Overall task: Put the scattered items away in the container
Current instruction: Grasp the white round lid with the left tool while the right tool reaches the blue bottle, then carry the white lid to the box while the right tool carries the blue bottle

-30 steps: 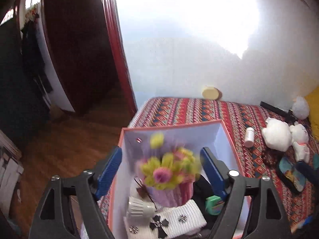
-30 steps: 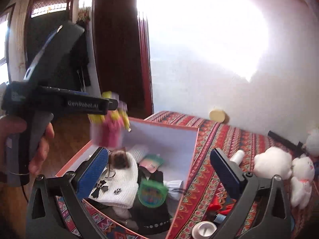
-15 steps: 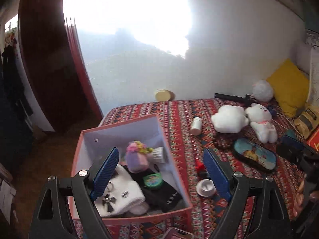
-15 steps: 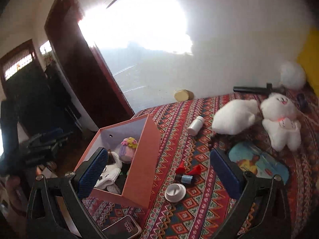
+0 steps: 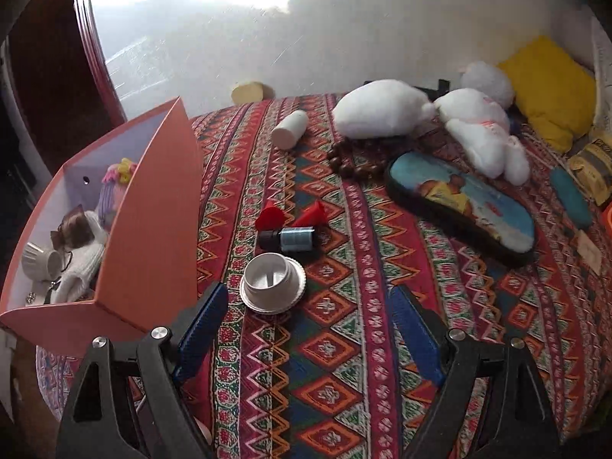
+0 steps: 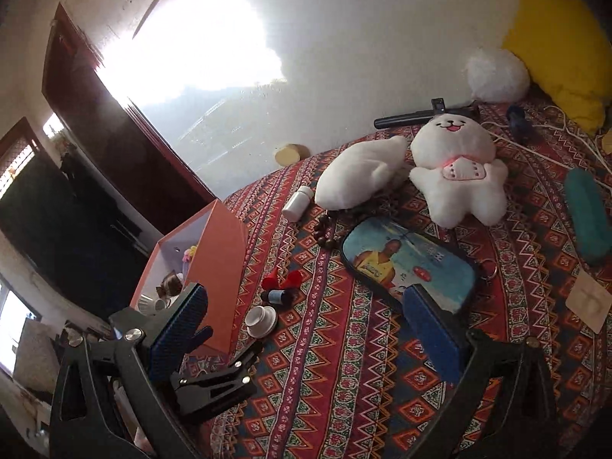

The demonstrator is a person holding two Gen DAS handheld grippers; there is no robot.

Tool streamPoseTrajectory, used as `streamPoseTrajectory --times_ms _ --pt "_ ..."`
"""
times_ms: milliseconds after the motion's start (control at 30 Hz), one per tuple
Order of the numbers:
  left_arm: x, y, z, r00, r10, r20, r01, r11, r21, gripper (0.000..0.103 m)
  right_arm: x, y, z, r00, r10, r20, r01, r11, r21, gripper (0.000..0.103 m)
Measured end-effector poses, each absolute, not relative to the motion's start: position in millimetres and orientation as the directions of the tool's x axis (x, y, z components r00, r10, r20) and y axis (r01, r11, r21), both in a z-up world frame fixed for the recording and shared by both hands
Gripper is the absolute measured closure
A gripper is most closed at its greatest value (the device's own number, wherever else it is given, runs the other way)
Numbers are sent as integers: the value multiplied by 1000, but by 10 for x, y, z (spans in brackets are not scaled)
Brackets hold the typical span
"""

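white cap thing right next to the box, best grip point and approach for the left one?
Take the white cap across its raised round collar, coming from above. It sits upright, open end up, on a wide thin flange that lies flat on the bedspread, so the flange likely gives little to pinch. The left hand-held gripper is open, just short of it.

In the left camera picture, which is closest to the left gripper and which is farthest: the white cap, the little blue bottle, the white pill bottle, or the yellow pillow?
From the left gripper:
1. White cap, just ahead, beside the orange box.
2. Little blue bottle, right behind the cap.
3. White pill bottle, farther up the bedspread.
4. Yellow pillow, far right corner.
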State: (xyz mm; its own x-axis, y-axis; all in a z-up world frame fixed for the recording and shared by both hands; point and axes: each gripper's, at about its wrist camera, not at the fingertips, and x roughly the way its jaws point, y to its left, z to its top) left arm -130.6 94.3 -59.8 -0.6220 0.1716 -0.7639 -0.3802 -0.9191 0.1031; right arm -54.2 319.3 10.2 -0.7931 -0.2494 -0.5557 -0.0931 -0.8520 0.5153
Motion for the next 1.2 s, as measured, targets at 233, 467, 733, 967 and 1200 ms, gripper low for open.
streamPoseTrajectory --times_ms 233,467,733,967,1200 --pt "-1912 865 -1030 -517 202 -832 -322 -946 -31 19 -986 3168 -386 -735 -288 -614 -107 -845 524 1" --pt "-2152 687 -1196 -453 280 -847 -323 -937 -137 51 -1508 2739 -743 -639 -392 -662 -25 -849 528 9" --pt "-1791 491 -1092 -344 379 -859 -319 -908 -273 53 -2035 2235 -1055 -493 -589 -641 34 -749 662 18" --pt "-1642 197 -711 -373 495 -785 -354 -858 -373 53 -2273 2014 -1319 -451 -572 -685 -9 -765 644 19" --pt "-1731 -229 -232 -422 591 -687 -342 -806 -483 53 -2360 1825 -1526 -448 -468 -762 -82 -827 556 19"
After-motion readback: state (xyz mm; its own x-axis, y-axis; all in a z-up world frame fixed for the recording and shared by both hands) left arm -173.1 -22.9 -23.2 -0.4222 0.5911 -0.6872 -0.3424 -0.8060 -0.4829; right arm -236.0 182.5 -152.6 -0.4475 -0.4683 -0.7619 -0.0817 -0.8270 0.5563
